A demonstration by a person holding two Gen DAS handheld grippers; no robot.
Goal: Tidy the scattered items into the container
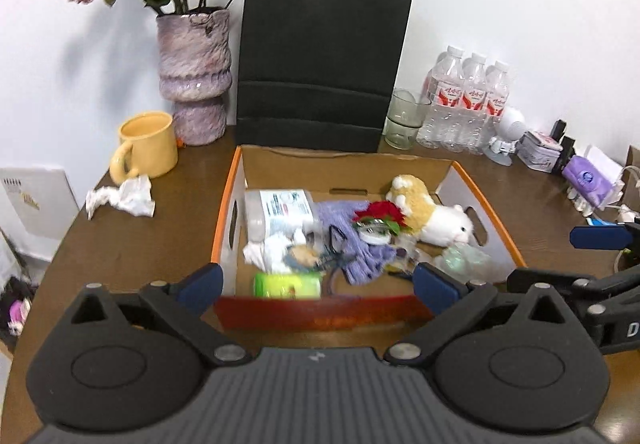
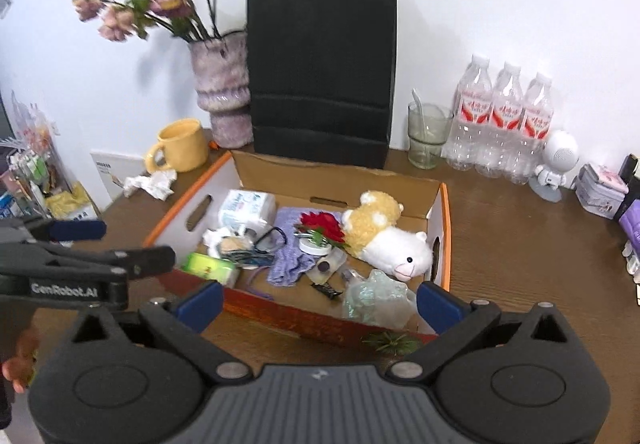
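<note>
An open cardboard box point(image 1: 344, 168) point(image 2: 340, 176) with orange rims sits mid-table. It holds a plush toy point(image 1: 436, 214) point(image 2: 384, 236), a red flower ornament point(image 1: 380, 218) point(image 2: 320, 228), a purple cloth point(image 1: 360, 244) point(image 2: 288, 252), a wipes pack point(image 1: 280, 210) point(image 2: 246, 210), a green pack point(image 1: 288, 284) point(image 2: 210, 266) and crumpled plastic point(image 2: 376, 300). My left gripper point(image 1: 318, 286) is open and empty before the box's near wall. My right gripper point(image 2: 320, 302) is open and empty over the near wall. A small green sprig point(image 2: 390, 342) lies outside the box front.
A crumpled tissue point(image 1: 124, 198) point(image 2: 150, 182) lies left of the box beside a yellow mug point(image 1: 146, 146) point(image 2: 180, 150). A vase point(image 1: 194, 76), black paper bag point(image 1: 320, 56), glass point(image 1: 404, 118), water bottles point(image 1: 468, 100) and a small robot figure point(image 2: 556, 164) line the wall.
</note>
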